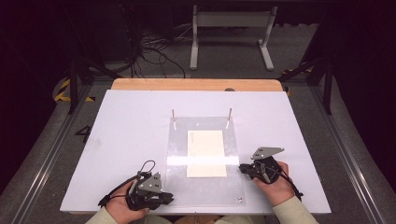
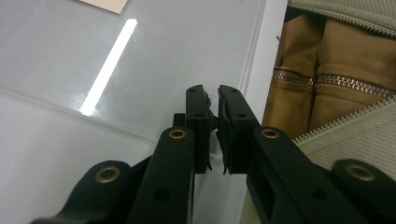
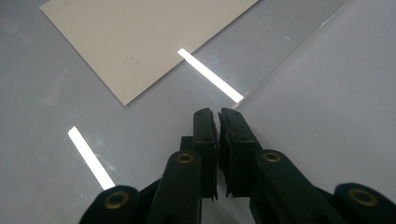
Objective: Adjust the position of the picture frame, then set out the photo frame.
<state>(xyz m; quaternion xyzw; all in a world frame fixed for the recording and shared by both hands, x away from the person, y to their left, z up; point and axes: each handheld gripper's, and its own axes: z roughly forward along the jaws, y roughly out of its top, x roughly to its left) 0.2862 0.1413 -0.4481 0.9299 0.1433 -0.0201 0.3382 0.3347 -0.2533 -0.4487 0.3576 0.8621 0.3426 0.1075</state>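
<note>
A clear acrylic plate [image 1: 205, 191] lies on a white board [image 1: 130, 135], with a cream card [image 1: 206, 153] flat on its middle. Two thin metal pegs [image 1: 173, 114] [image 1: 229, 113] stand at the plate's far edge. My left gripper [image 1: 166, 198] rests at the plate's near-left corner, its jaws pointing right. In the left gripper view its jaws [image 2: 211, 91] stand almost together over the plate, with nothing between them. My right gripper [image 1: 243, 168] sits at the plate's right edge, pointing left. Its jaws [image 3: 215, 113] are together and hold nothing, a little short of the card [image 3: 135, 42].
The board lies on a wooden table [image 1: 196, 84]. Beyond it are a white metal stand [image 1: 231, 35] and cables [image 1: 149, 51] on the floor. The person's tan zipped jacket [image 2: 327, 93] is close beside the left gripper at the board's near edge.
</note>
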